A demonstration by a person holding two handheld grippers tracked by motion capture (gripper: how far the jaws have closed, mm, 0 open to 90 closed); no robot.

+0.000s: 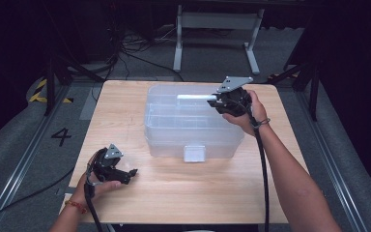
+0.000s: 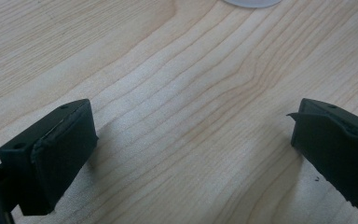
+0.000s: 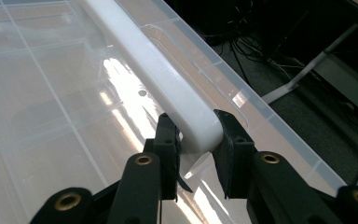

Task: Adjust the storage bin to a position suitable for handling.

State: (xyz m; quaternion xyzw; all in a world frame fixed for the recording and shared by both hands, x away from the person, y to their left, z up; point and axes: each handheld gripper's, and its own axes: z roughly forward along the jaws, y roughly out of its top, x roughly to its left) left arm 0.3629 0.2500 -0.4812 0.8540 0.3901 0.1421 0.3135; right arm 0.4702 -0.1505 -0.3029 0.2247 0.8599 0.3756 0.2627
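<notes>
The left claw is resting spread wide and empty on the bench, near its front left corner, with bare wood all round it. The clear storage box is sitting mid-bench, its latch facing the person. The right claw is pinching the very end of the white handle along the lid's far edge. With so short a bite, the handle is likely slipping out if pulled sideways. Beyond that edge the bench is ending close behind.

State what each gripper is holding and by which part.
The right gripper is shut on the end of the white handle on the clear plastic box. The left gripper holds nothing, jaws open over the table.
</notes>
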